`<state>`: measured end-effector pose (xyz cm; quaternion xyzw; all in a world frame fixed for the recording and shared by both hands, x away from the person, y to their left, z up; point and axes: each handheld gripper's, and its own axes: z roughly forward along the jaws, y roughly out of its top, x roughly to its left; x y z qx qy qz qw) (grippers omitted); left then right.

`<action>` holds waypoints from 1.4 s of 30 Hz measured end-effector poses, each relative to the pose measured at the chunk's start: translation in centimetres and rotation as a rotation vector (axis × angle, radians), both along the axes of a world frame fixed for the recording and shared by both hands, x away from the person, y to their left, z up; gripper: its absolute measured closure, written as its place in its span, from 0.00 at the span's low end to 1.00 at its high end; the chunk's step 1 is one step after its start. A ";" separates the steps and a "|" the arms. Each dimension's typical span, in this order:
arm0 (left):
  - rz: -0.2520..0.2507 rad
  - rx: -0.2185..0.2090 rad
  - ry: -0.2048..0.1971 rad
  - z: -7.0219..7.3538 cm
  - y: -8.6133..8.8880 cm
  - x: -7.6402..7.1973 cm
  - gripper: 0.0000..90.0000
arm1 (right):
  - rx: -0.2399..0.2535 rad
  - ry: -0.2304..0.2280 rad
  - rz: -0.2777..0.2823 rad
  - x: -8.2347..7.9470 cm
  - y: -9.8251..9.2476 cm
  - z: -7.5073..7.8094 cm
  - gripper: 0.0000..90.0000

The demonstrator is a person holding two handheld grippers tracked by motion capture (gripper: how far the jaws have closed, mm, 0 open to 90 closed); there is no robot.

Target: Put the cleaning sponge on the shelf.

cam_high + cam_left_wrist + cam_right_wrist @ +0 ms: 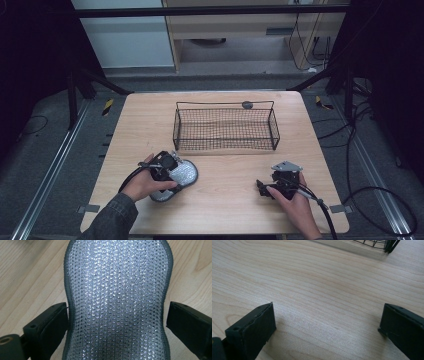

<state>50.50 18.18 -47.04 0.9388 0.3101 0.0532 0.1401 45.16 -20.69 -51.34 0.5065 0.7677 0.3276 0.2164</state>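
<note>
A silver, glittery mesh scouring pad with a grey sewn edge lies flat on the wooden table at the front left. In the left gripper view the pad runs up between the two black jaws at its narrow waist. My left gripper stands open astride it, the left jaw against the pad's edge and the right jaw a little off it. At the front right my right gripper is open over bare wood, with nothing between its jaws.
An empty black wire basket stands at the middle back of the table; its corner shows at the top of the right gripper view. A small dark round thing sits by the basket's far rim. Cables trail off the table.
</note>
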 end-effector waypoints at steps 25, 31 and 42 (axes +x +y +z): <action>0.006 -0.022 -0.107 1.6 1.1 -0.1 0.07 | 0.005 0.003 0.002 -0.1 0.0 0.0 0.00; -0.025 -0.015 -0.160 3.0 1.3 -0.1 0.08 | -0.001 -0.002 0.004 0.0 0.0 0.0 0.00; -0.064 -0.011 -0.229 5.2 0.7 -0.2 0.08 | 0.003 0.001 0.004 0.0 0.0 0.0 0.00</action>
